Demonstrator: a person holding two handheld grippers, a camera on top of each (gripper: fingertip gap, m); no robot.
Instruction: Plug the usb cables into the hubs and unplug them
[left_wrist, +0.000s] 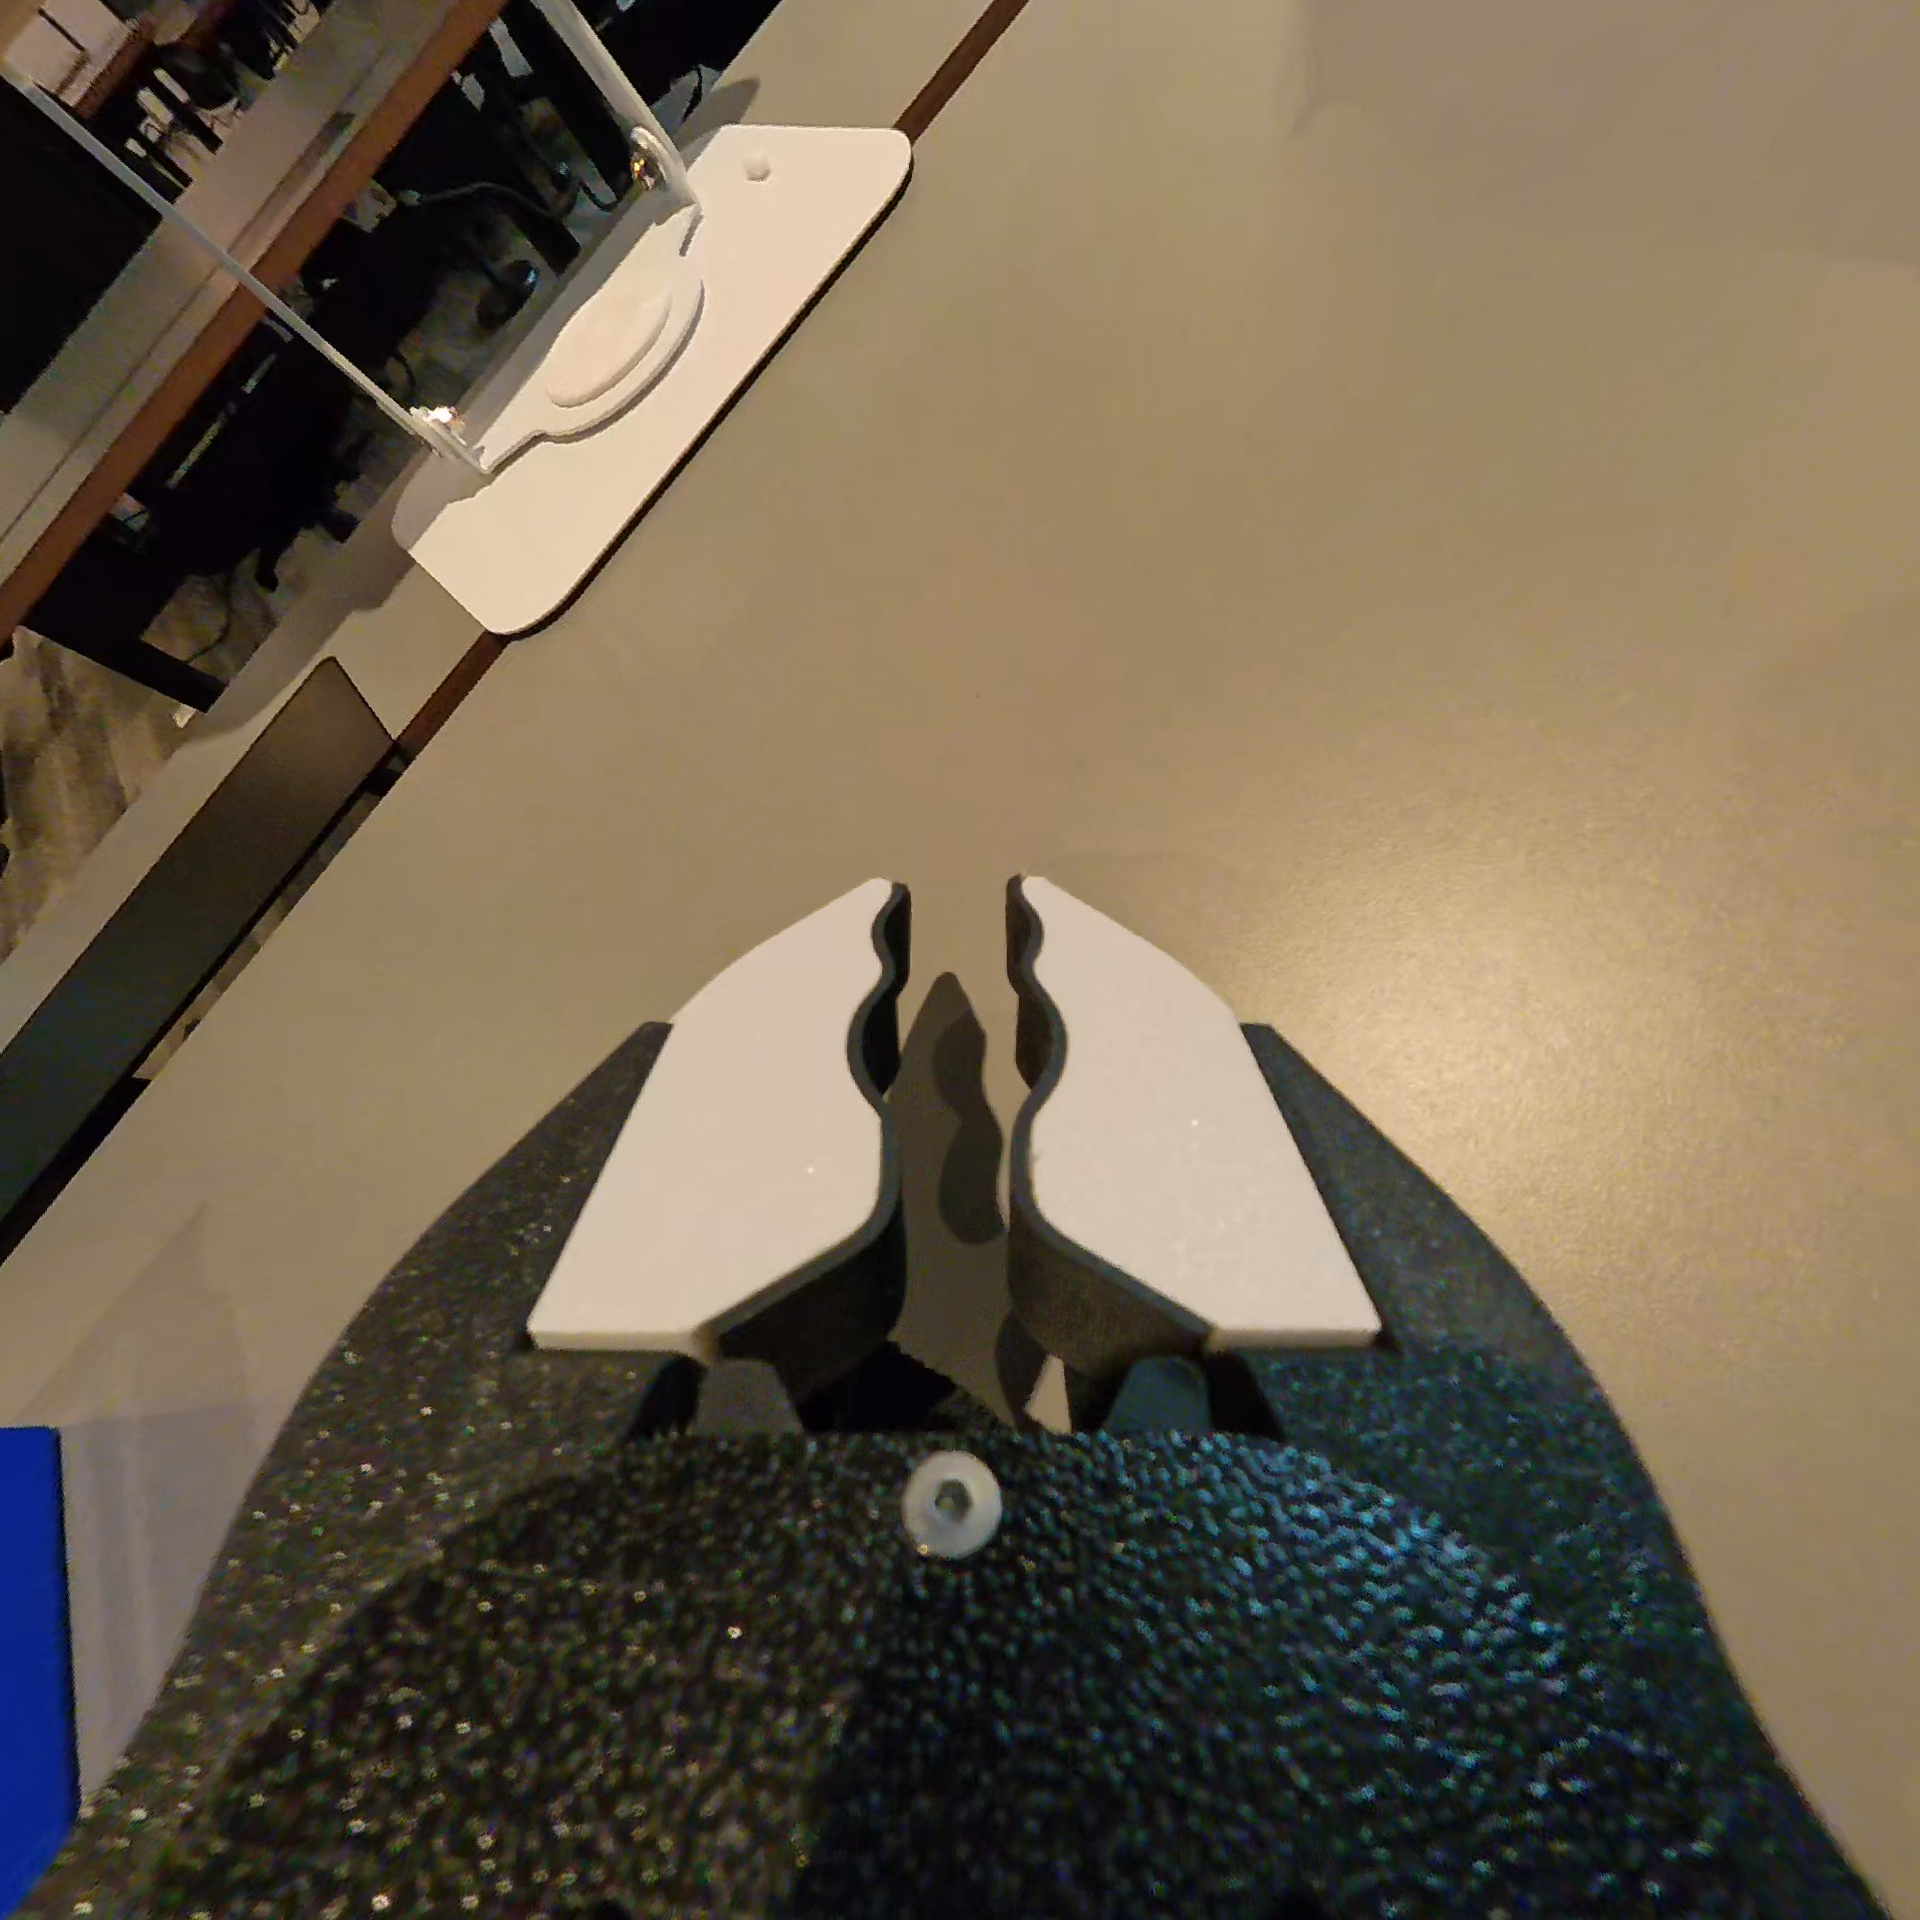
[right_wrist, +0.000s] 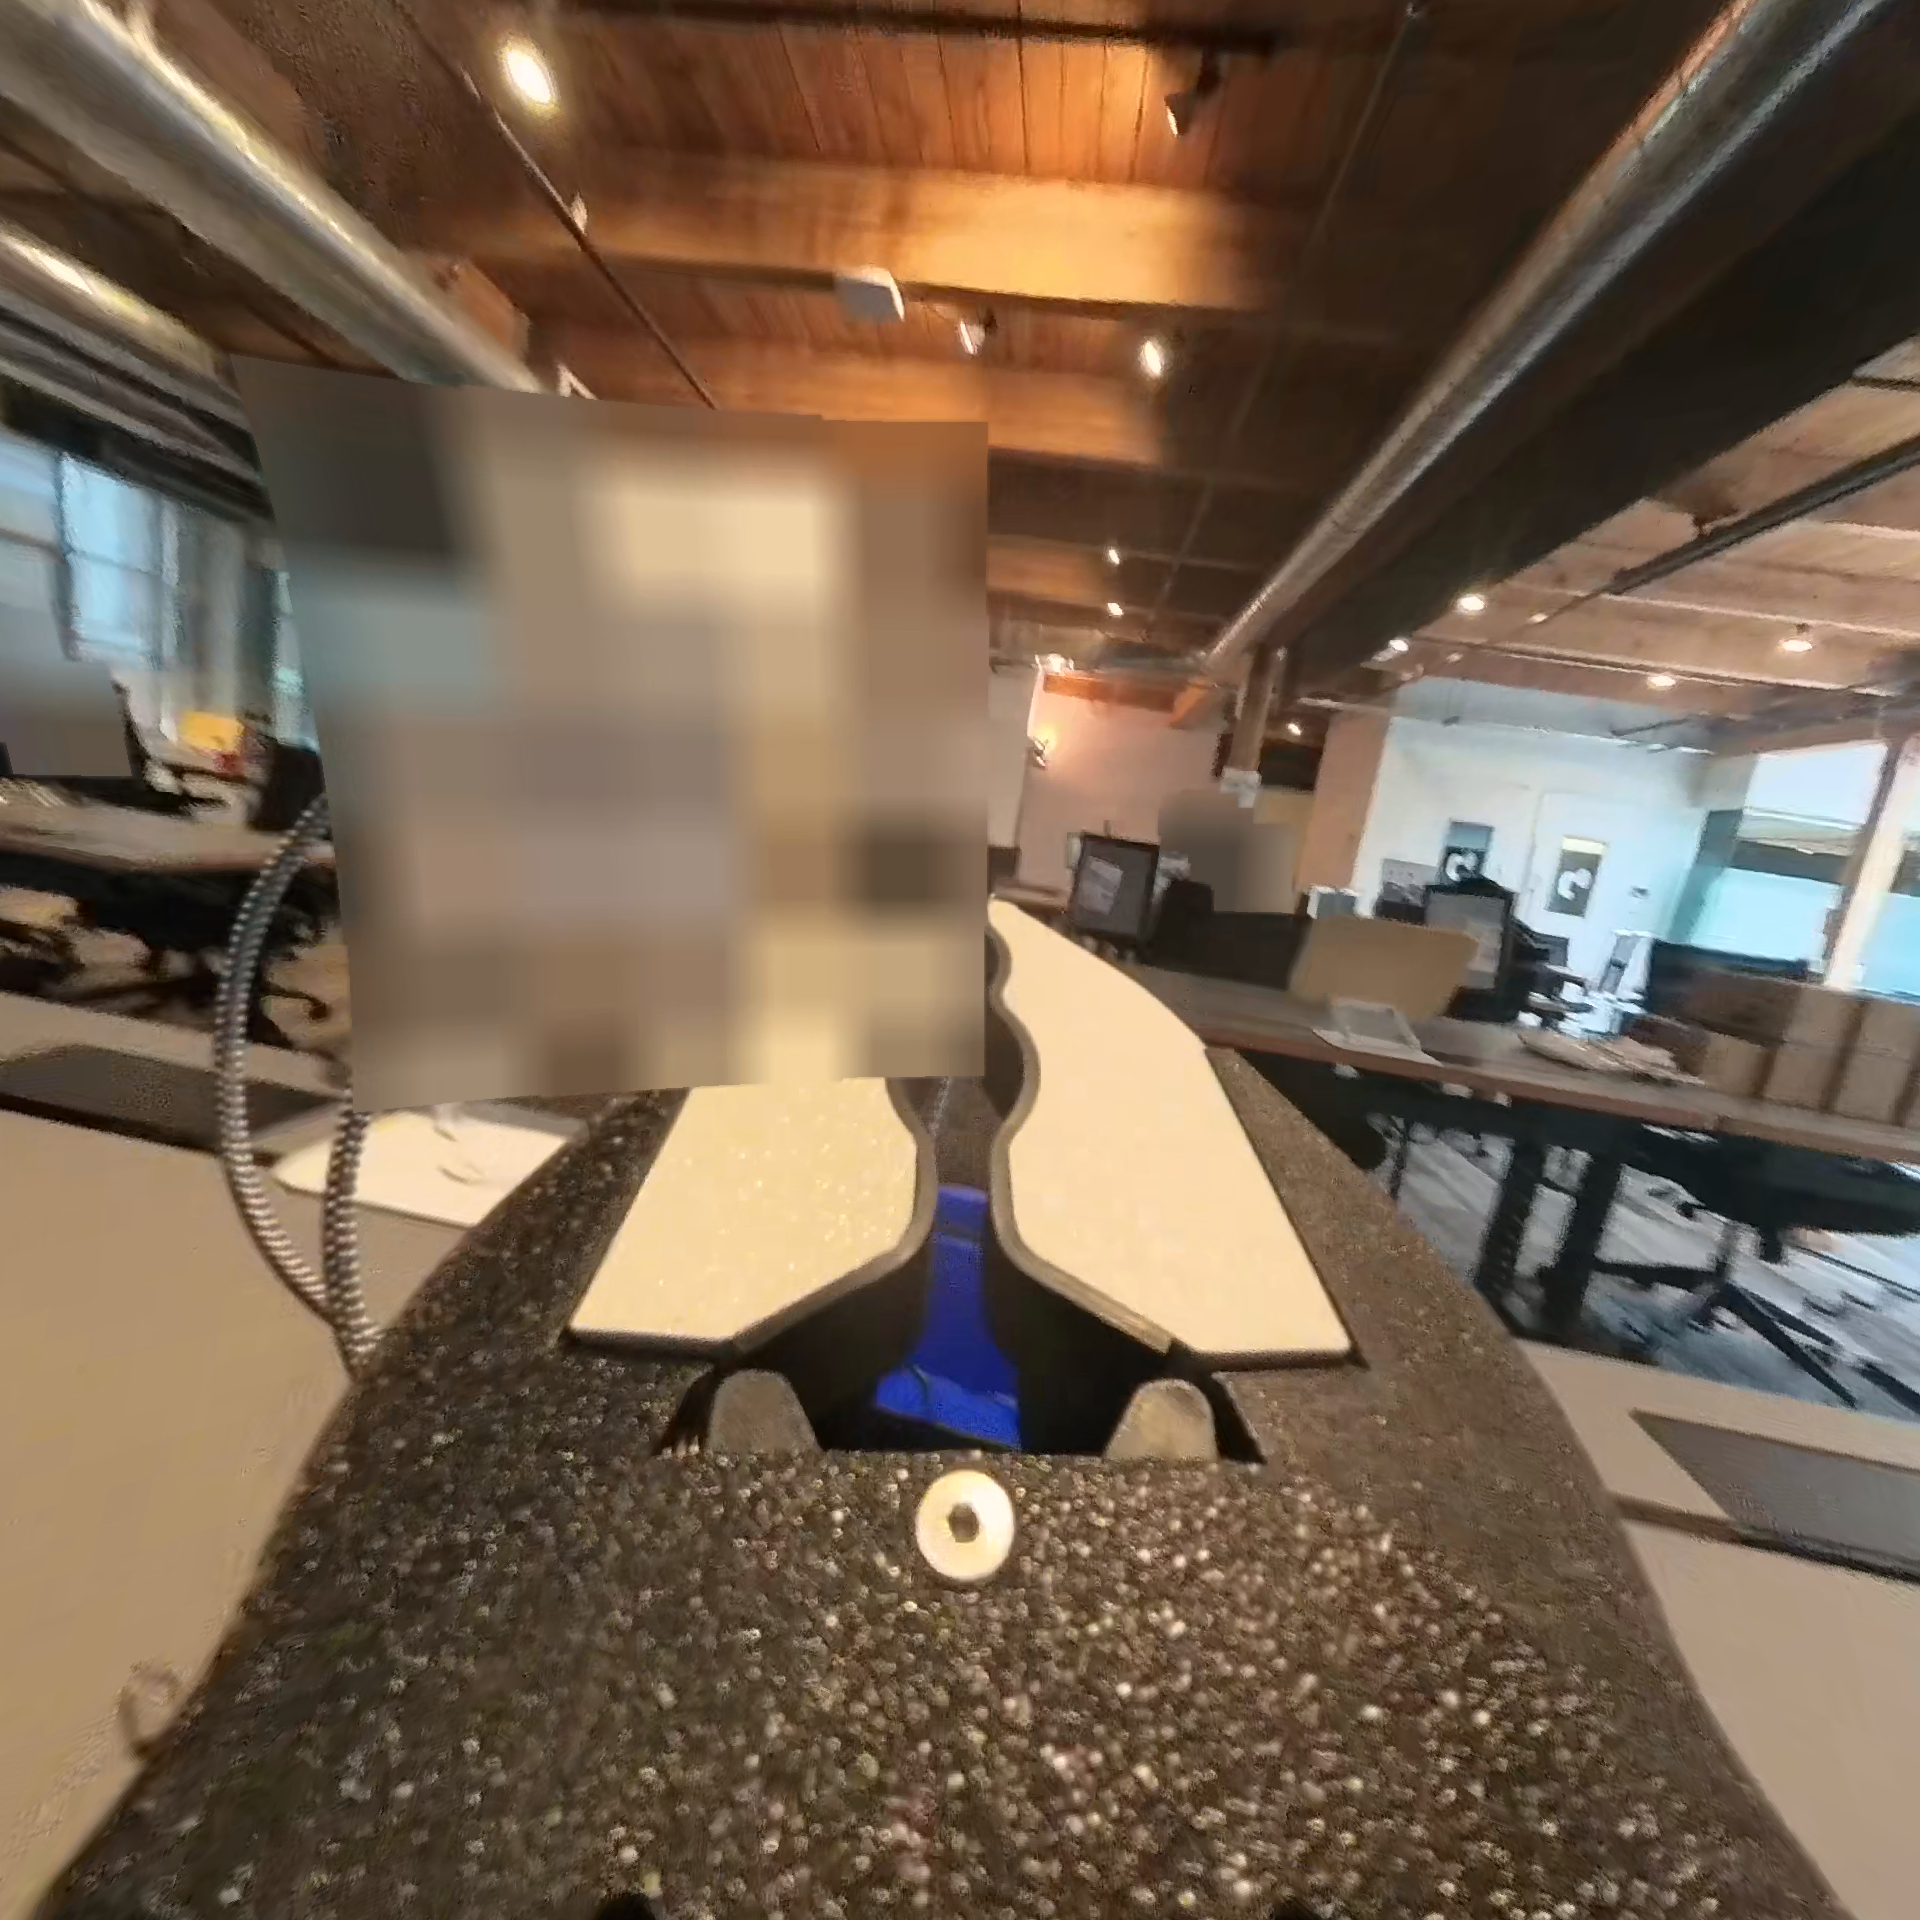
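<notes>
We've got the left gripper hanging over the bare beige table, fingers only a narrow gap apart and holding nothing, probably just waiting its turn. The right gripper is tilted up toward the ceiling; a blur patch hides its tips, so we can't tell its state. A braided cable loops up at its left. No hub or container in sight.

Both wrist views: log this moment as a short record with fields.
left gripper: narrow gap between fingers, empty, above the beige table
right gripper: tilted up toward the wooden ceiling, tips partly hidden by a blur patch
braided cable: arcs up at the left, ends not visible
white stand base: at the table edge
hubs: not in view
</notes>
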